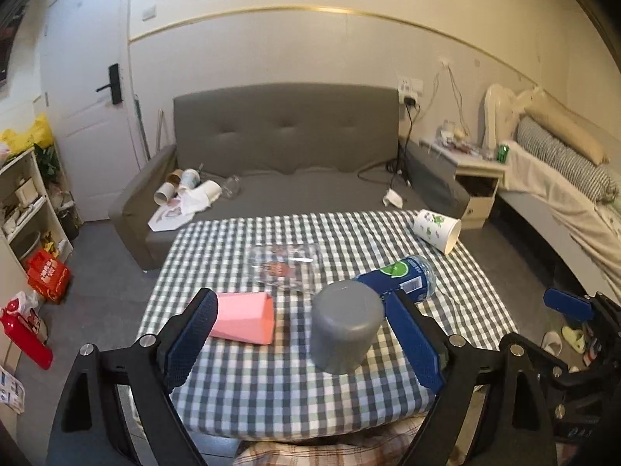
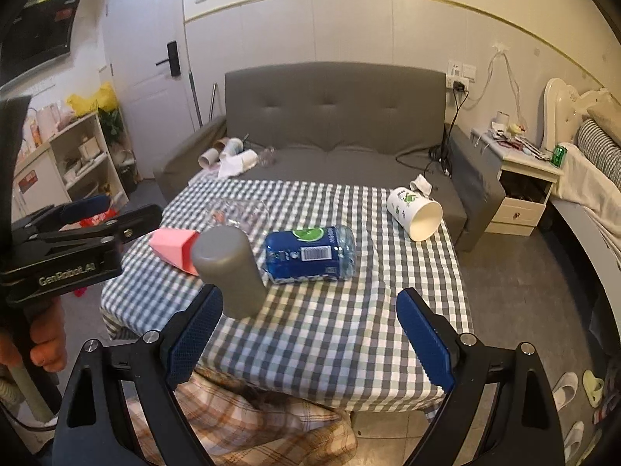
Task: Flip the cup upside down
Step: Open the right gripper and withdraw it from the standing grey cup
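Observation:
A grey cup stands upside down, closed base up, on the checked tablecloth; it also shows in the right wrist view. My left gripper is open, its blue pads either side of the cup without touching it. My right gripper is open and empty, to the right of the cup above the table's near edge. In the left wrist view the right gripper's blue finger shows at the right edge. The left gripper's body shows at the left of the right wrist view.
A pink cup, a clear glass cup, a blue-labelled water bottle and a white paper cup with green print lie on their sides on the table. A grey sofa stands behind, a bed at right, shelves at left.

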Action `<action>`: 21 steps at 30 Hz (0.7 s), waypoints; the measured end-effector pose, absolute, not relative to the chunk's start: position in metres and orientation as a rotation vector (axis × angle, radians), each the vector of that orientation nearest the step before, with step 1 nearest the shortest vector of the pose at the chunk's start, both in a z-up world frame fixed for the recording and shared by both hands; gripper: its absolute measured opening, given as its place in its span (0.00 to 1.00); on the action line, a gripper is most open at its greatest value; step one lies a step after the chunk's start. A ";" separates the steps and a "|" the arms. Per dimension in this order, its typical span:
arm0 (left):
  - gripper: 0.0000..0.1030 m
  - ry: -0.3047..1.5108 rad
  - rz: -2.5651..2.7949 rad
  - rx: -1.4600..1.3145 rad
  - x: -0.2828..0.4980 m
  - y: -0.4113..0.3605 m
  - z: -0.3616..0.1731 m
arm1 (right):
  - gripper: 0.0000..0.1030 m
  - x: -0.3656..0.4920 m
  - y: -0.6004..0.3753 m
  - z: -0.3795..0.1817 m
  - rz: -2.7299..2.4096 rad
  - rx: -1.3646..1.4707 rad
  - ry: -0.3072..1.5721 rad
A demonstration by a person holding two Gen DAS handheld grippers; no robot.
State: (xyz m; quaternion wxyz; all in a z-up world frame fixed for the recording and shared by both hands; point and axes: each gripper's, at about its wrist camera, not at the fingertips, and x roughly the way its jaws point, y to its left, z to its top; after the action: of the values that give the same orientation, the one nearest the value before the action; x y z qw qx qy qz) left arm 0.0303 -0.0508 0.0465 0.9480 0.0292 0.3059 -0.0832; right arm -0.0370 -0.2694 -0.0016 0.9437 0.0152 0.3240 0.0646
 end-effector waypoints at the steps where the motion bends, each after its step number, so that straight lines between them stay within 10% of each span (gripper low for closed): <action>1: 0.99 0.612 -0.164 0.057 0.025 -0.046 0.046 | 0.89 -0.040 -0.267 -0.001 0.130 0.035 0.653; 21: 1.00 0.546 -0.099 0.047 -0.027 -0.007 -0.016 | 1.00 -0.055 -0.247 -0.062 0.095 0.039 0.631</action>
State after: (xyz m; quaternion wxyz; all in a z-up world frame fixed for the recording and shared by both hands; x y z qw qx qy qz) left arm -0.0271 -0.0068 -0.0162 0.9615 0.0231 0.2694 -0.0490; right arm -0.0550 -0.2467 -0.0621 0.9493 0.0192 0.3102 0.0466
